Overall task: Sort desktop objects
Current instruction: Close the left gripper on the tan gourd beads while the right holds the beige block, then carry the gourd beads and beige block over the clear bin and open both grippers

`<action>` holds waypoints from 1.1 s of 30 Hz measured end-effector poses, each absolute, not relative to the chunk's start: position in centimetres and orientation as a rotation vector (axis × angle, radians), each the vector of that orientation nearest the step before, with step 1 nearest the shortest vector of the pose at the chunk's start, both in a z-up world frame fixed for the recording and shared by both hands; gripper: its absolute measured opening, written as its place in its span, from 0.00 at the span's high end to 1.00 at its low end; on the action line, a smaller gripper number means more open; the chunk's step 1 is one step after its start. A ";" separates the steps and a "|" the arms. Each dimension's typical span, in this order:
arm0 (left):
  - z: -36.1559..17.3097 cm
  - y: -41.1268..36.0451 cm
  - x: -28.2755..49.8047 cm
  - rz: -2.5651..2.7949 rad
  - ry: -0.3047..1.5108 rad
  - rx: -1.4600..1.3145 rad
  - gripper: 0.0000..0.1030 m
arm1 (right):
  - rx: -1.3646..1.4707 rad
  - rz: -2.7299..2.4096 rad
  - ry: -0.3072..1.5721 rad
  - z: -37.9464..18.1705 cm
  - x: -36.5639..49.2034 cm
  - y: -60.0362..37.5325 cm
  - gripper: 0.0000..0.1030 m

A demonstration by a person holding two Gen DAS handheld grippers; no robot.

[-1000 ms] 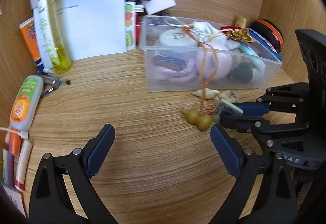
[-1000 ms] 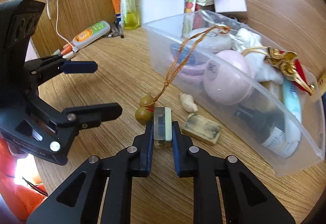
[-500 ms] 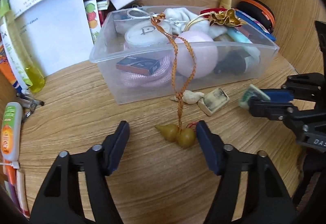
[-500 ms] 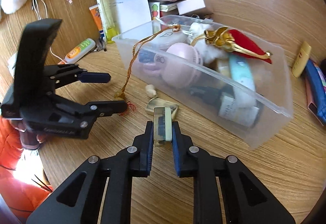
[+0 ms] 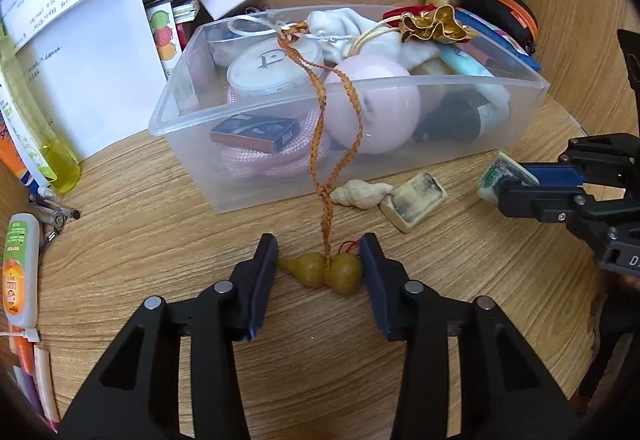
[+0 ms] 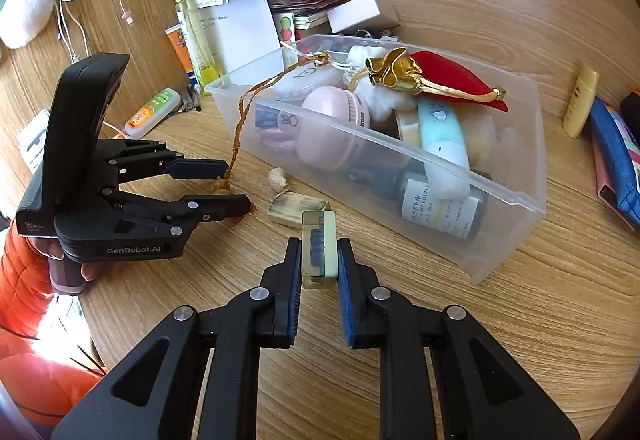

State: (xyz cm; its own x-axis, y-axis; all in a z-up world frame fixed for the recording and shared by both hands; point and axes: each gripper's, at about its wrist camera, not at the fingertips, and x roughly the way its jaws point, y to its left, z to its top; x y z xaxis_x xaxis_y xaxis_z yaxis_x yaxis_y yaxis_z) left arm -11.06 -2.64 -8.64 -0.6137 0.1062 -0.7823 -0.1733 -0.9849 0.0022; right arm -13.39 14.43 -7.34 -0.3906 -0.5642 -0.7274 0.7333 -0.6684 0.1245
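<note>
A clear plastic bin (image 5: 256,181) (image 6: 500,224) full of small items stands on the wooden desk. A brown gourd charm (image 5: 326,272) lies on the desk, its orange cord (image 5: 320,127) running up over the bin's rim. My left gripper (image 5: 320,260) (image 6: 230,185) brackets the gourd, both pads touching its ends. My right gripper (image 6: 319,260) (image 5: 508,185) is shut on a small pale block (image 6: 318,248), held above the desk in front of the bin. A second worn block (image 5: 414,199) (image 6: 296,205) and a seashell (image 5: 362,193) (image 6: 279,177) lie by the bin.
Papers and a white folder (image 5: 92,71), a yellow bottle (image 5: 36,127) and tubes (image 5: 18,264) stand at the left. A black and orange case (image 5: 504,13) sits behind the bin. A blue pouch (image 6: 612,159) and a yellow tube (image 6: 580,99) lie at the right.
My left gripper moved forward to the gourd and narrowed around it. My right gripper lifted the pale block and drew back to the right, away from the gourd.
</note>
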 end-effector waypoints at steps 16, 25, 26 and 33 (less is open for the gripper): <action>-6.8 -2.0 -10.1 2.733 0.026 -1.167 0.59 | 0.979 -2.127 0.219 -6.6 -13.3 15.3 0.86; -4.0 -3.2 -9.4 2.798 -0.059 -1.028 0.59 | 0.945 -2.164 0.195 -5.3 -13.6 16.3 0.86; -3.6 -3.4 -9.3 2.810 -0.061 -1.011 0.59 | 0.938 -2.170 0.196 -5.1 -13.7 16.5 0.86; -1.8 -4.6 -9.6 2.864 -0.063 -0.943 0.59 | 0.900 -2.204 0.218 -3.8 -14.4 16.8 0.86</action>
